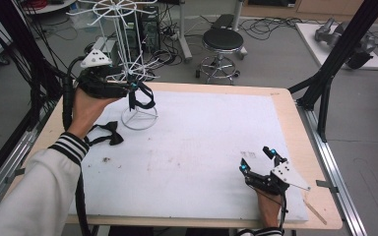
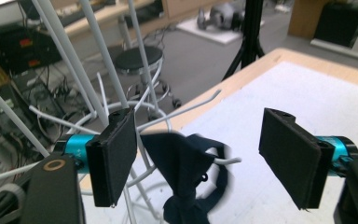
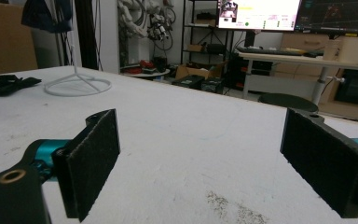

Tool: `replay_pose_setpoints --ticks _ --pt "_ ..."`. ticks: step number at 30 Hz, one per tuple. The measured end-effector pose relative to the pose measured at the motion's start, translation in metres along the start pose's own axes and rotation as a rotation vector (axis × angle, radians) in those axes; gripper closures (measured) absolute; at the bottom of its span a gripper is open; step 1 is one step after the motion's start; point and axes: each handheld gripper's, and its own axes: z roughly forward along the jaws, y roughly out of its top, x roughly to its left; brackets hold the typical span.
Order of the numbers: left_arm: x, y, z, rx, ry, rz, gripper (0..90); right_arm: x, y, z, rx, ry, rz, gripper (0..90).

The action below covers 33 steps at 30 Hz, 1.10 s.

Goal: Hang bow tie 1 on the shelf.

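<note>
White mat (image 1: 197, 147) over a wooden table (image 1: 288, 105); lab floor, cables and a black stool (image 1: 222, 42) beyond.

High view: left gripper (image 1: 134, 87) raised at the white wire rack (image 1: 133, 64) near the table's far left corner. A dark bow tie (image 1: 142, 98) hangs from a lower rack arm, just at the gripper's tips. A second bow tie (image 1: 109, 133) lies flat on the mat beside the left hand. Right gripper (image 1: 258, 160) rests low on the mat's near right side, well apart from the rack.

Left gripper view: jaws spread wide, nothing pressed; the bow tie (image 2: 186, 179) hangs on a rack hook between the pads (image 2: 114, 154), touching neither.

Right gripper view: right gripper (image 3: 200, 158) released, jaws wide, bare mat between them. Rack base (image 3: 78, 86) far off.
</note>
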Motion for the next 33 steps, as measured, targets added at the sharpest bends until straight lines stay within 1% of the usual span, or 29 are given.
replay_pose_setpoints --ticks 4,8,11,13,15,17,20,21,24,27,29,33 --pt "-0.002 -0.005 -0.009 -0.031 -0.025 0.004 26.9 0.0 0.0 0.0 -0.002 -0.005 0.002 11.2" --pt "-0.006 -0.013 -0.023 -0.065 -0.039 0.009 25.4 0.0 0.0 0.0 -0.004 -0.005 0.0 11.2" --pt "-0.009 -0.021 -0.033 -0.092 -0.056 0.012 24.7 0.0 0.0 0.0 -0.001 -0.005 0.0 11.2" --pt "-0.01 -0.027 -0.039 -0.11 -0.079 0.026 24.3 0.0 0.0 0.0 -0.003 -0.008 -0.009 11.2" --pt "-0.011 -0.033 -0.045 -0.133 -0.092 0.031 24.4 0.001 0.0 0.0 0.001 -0.006 -0.005 11.2" --pt "-0.012 -0.04 -0.051 -0.156 -0.098 0.024 24.3 0.001 0.0 0.0 0.001 -0.007 -0.003 11.2" --pt "-0.012 -0.053 -0.059 -0.174 -0.101 0.022 23.8 0.001 0.0 0.0 0.001 -0.009 -0.007 11.2" --pt "-0.011 -0.057 -0.062 -0.172 -0.095 0.025 23.8 0.001 0.0 0.0 0.003 -0.009 -0.007 11.2" --pt "-0.01 -0.073 -0.07 -0.194 -0.097 0.01 23.7 0.001 0.0 0.0 0.002 -0.01 -0.008 11.2" --pt "-0.009 -0.091 -0.078 -0.203 -0.096 0.008 23.7 0.001 0.0 0.0 0.002 -0.012 -0.005 11.2" --pt "-0.009 -0.103 -0.082 -0.213 -0.1 -0.004 23.7 0.001 0.0 0.0 0.002 -0.011 -0.004 11.2" --pt "-0.01 -0.125 -0.088 -0.226 -0.095 -0.022 23.7 0.001 0.0 0.0 0.001 -0.012 -0.005 11.2"
